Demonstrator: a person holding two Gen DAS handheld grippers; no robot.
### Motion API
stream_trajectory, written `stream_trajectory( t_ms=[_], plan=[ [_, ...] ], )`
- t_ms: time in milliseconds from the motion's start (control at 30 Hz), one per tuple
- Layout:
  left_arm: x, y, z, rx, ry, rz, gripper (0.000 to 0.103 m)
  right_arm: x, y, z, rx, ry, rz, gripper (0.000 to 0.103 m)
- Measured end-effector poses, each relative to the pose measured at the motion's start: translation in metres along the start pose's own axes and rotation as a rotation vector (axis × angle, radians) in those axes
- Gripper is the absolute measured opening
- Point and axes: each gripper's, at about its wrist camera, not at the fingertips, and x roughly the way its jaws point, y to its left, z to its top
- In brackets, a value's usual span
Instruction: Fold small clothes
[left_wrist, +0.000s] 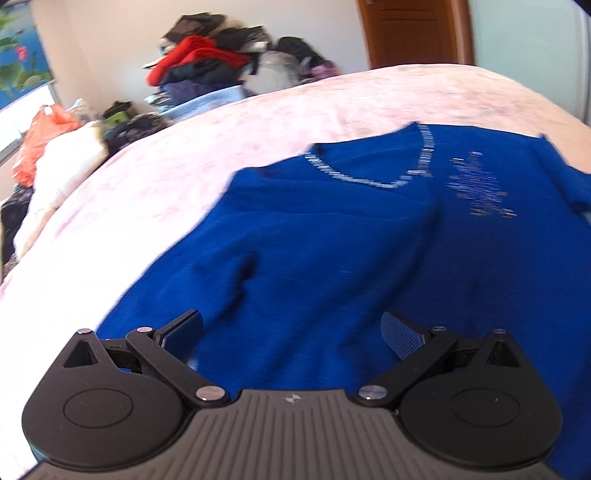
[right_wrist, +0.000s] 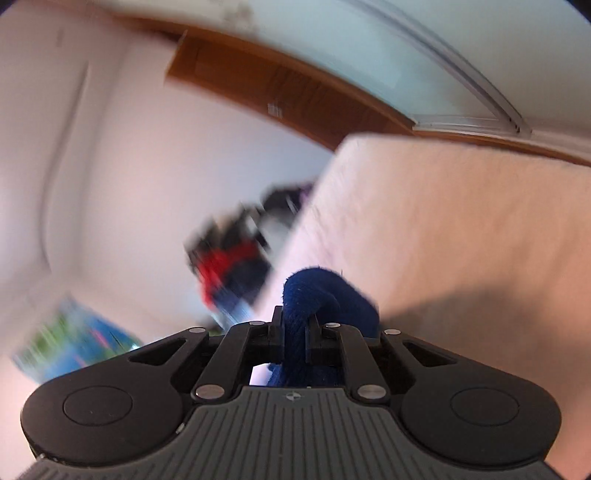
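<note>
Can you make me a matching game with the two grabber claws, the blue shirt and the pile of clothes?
Things:
1. left gripper
2. right gripper
3. blue sweater
4. clothes pile

States:
A. heaped against the wall beyond the bed
B. spread flat on the pink bedspread
C. open, nothing between its fingers
D. shut on a fold of blue cloth

Pairs: 1-C, 2-D, 3-B, 4-A

- Bed (left_wrist: 332, 96): covered by a pale pink blanket, which fills most of the left wrist view.
- Blue sweater (left_wrist: 332, 236): spread flat on the bed, neckline towards the bed's far edge.
</note>
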Motion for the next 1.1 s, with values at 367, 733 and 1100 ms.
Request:
stream_trajectory(
  t_ms=[367, 733, 1100],
  plan=[
    [0.051, 0.07, 0.04, -0.003, -0.012, 0.168, 0.103, -0.015, 0.031, 0.039, -0.017, -0.211, 0.059, 0.014],
    [0.124, 0.064, 0.101, 0.26, -0.175, -0.076, 0.103, 0.108, 0.121, -0.076, -0.163, 0.248, 0.229, 0.014],
    [0.175, 0.054, 0.113, 0.357, -0.083, -0.262, 0.022, 0.159, 0.125, -0.146, -0.164, 0.502, 0.178, 0.016]
  ],
)
